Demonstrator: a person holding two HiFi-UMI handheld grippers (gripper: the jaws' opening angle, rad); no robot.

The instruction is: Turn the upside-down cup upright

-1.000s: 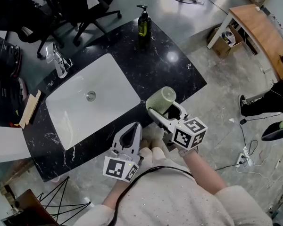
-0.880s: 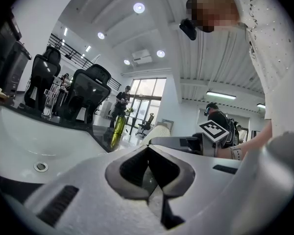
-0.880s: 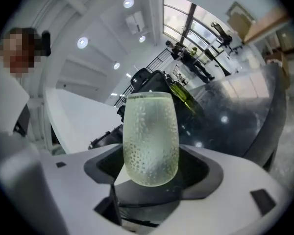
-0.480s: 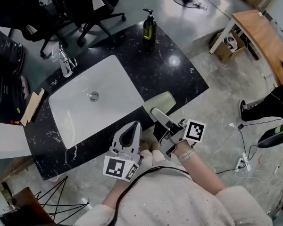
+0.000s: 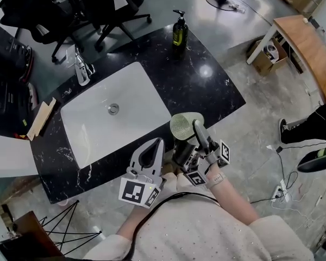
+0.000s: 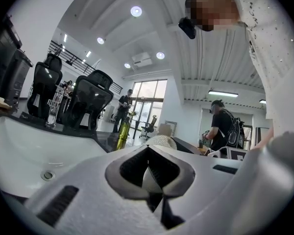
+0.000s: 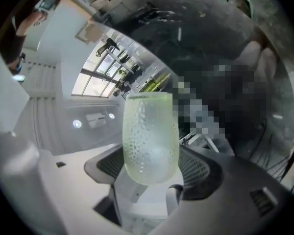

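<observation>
- The cup (image 5: 183, 125) is hanging in the air over the near edge of the table (image 5: 206, 86), touching nothing but the jaws that are holding it.
- The right hand-held gripper (image 5: 190, 136) is holding it. In the right gripper view the jaws are standing wide and pressing on both sides of the body, near the rounded closed end. The flat rim is pointing away from the jaws.
- The left hand-held gripper (image 5: 152, 154) is waiting just beside, jaws together, carrying nothing.
- Handling: the cup is showing as pale green, translucent and dimpled. It is probably light and stiff, and it could crack if it is glass.
- The dimples are likely helping the pads. The rounded taper may be letting the cup squirm out under a hard squeeze.
- Hold point: gripping across the mid-body with moderate pressure is looking safest. It is also keeping the base free for setting down.
- Change over the last second: the right hand-held gripper is rolling about its own axis.
  - Its marker cube was facing up at the right and is now sitting low, near the wrist.
  - The cup was showing a flat pale end, then was lying sideways, and is now showing a dimpled rounded end upward.
  - The jaw width is looking unchanged.
  - The left hand-held gripper is staying in place.
- Whether the cup is fully upright cannot be told.
</observation>
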